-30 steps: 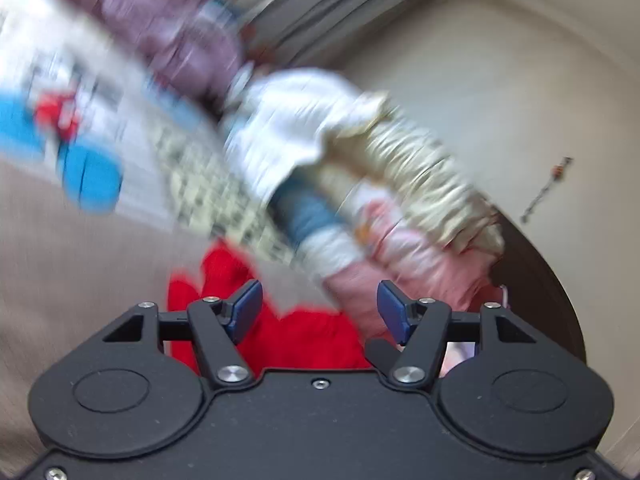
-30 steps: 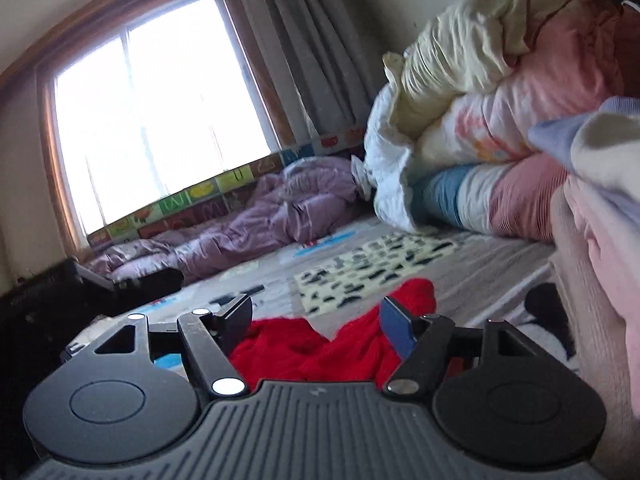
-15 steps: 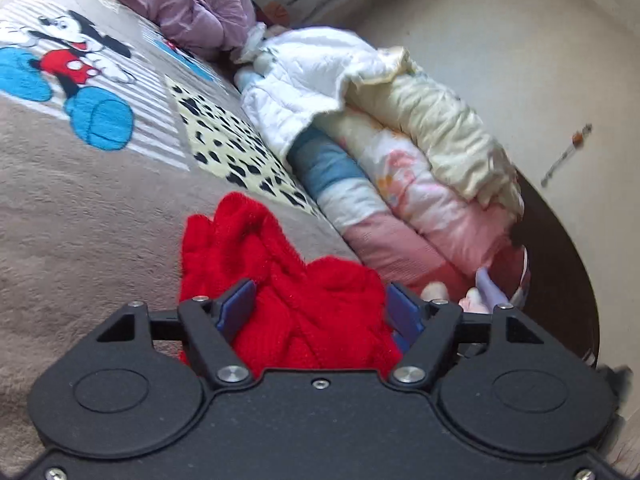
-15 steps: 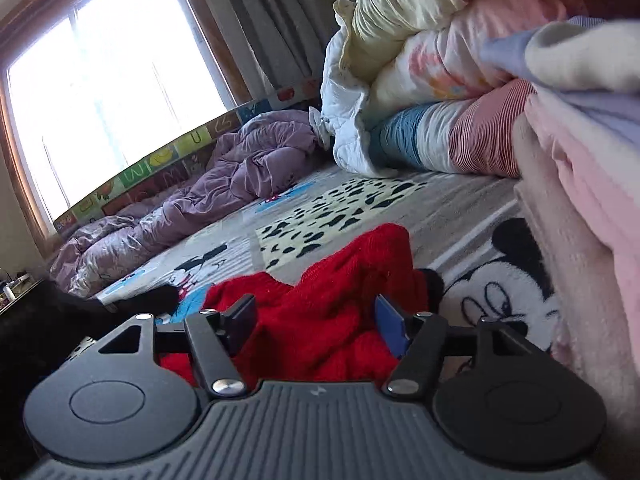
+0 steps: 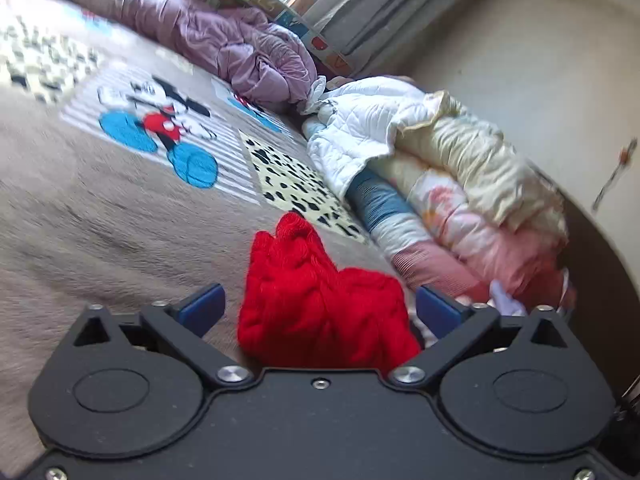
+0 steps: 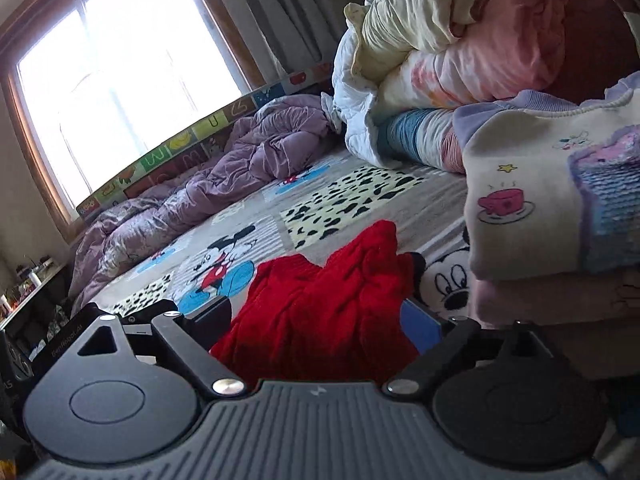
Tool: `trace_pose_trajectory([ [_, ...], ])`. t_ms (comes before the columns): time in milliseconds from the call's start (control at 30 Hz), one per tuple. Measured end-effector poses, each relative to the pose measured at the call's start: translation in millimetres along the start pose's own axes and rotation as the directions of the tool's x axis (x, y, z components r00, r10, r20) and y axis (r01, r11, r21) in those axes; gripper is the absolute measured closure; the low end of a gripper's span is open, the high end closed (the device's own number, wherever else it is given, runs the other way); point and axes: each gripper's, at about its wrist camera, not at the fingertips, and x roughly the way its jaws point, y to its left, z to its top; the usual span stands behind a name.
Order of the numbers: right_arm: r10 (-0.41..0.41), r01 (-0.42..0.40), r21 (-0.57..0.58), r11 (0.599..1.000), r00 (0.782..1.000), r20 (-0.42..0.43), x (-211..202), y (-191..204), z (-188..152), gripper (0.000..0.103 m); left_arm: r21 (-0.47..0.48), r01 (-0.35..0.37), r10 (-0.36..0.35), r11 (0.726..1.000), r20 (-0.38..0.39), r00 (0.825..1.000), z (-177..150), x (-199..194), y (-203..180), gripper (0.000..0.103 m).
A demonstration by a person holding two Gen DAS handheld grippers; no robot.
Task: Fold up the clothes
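The foam border (image 6: 176, 148) under the window (image 6: 120, 76) carries big letters; "W", "U" and "M" can be made out in the right wrist view, the rest too small to read. A faint label on the black casing at the lower left of that view is too small to read with confidence. The bed cover (image 5: 80, 216) shows a Mickey Mouse print (image 5: 168, 124) and dalmatian-spot squares (image 5: 296, 184). The red knit sweater (image 5: 320, 300) lies crumpled on this cover, right in front of both tools. The left gripper (image 5: 318, 306) is spread wide, its blue pads either side of the sweater without pinching it; the right gripper (image 6: 320, 316) is likewise wide apart around the same garment (image 6: 328, 296), gripping nothing. To the right, just beside the sweater, rises a stack of folded clothes (image 6: 552, 208) printed with a pink teacup; behind it, rolled quilts (image 5: 460, 200) line the wall. A crumpled purple duvet (image 5: 224, 44) edges the far side. Bare cover stretches to the left of the sweater.
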Motion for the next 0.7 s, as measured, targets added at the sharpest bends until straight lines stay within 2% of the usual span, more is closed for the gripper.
trace_pose_trajectory([
  [67,-0.020,0.020,-0.019,1.000,0.999,-0.026,-13,0,0,0.000,0.125,-0.069,0.071,0.990,-0.009,0.997,-3,-8,-23,0.001],
  [100,-0.030,0.029,-0.026,0.999,0.999,-0.038,-18,0,0,0.000,0.204,-0.121,0.123,0.972,0.005,0.992,-6,-12,-36,0.001],
  [167,-0.047,0.044,-0.039,0.998,0.996,-0.070,-25,0,1,0.000,0.345,-0.214,0.214,0.914,0.038,0.976,-12,-18,-61,0.001],
  [267,-0.061,0.055,-0.053,0.997,0.991,-0.116,-33,0,-3,0.000,0.451,-0.257,0.267,0.855,0.043,0.963,-22,-25,-83,0.001],
  [400,-0.068,0.060,-0.060,0.996,0.988,-0.142,-46,-1,-6,0.000,0.466,-0.255,0.273,0.847,0.029,0.962,-31,-35,-99,0.000],
  [567,-0.071,0.059,-0.091,0.994,0.989,-0.132,-61,5,0,0.000,0.493,-0.323,0.354,0.808,0.033,0.935,-42,-41,-120,0.000],
  [700,-0.080,0.064,-0.115,0.991,0.987,-0.143,-67,6,4,0.000,0.454,-0.324,0.374,0.830,-0.022,0.927,-42,-44,-124,0.000],
])
